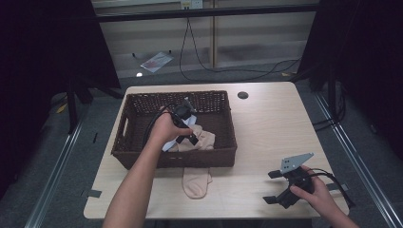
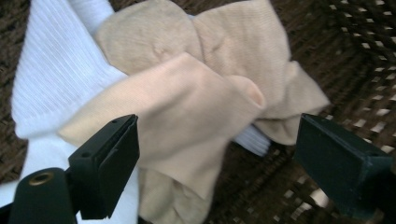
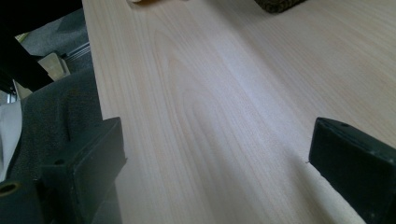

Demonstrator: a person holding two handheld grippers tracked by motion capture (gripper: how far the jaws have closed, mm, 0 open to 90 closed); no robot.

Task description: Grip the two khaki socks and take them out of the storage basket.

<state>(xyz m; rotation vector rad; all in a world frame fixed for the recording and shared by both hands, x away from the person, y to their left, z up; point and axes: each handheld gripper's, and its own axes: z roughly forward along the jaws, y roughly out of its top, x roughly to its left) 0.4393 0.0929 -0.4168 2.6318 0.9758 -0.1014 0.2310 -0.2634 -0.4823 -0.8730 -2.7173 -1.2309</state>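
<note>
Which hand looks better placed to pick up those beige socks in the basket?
The left. Its left gripper hangs open right over the beige socks in the basket; the right gripper rests open on the table.

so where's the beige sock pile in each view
High view: beige socks in the basket's near right part, by the left gripper.
Left gripper view: beige socks centre frame, between the open jaws, atop white socks.
Right gripper view: not identifiable.
Shared landmark: the dark wicker basket.

Both forearms are bare; each black gripper trails a black cable, and the right gripper point(image 1: 272, 187) carries a grey three-cornered plate.
</note>
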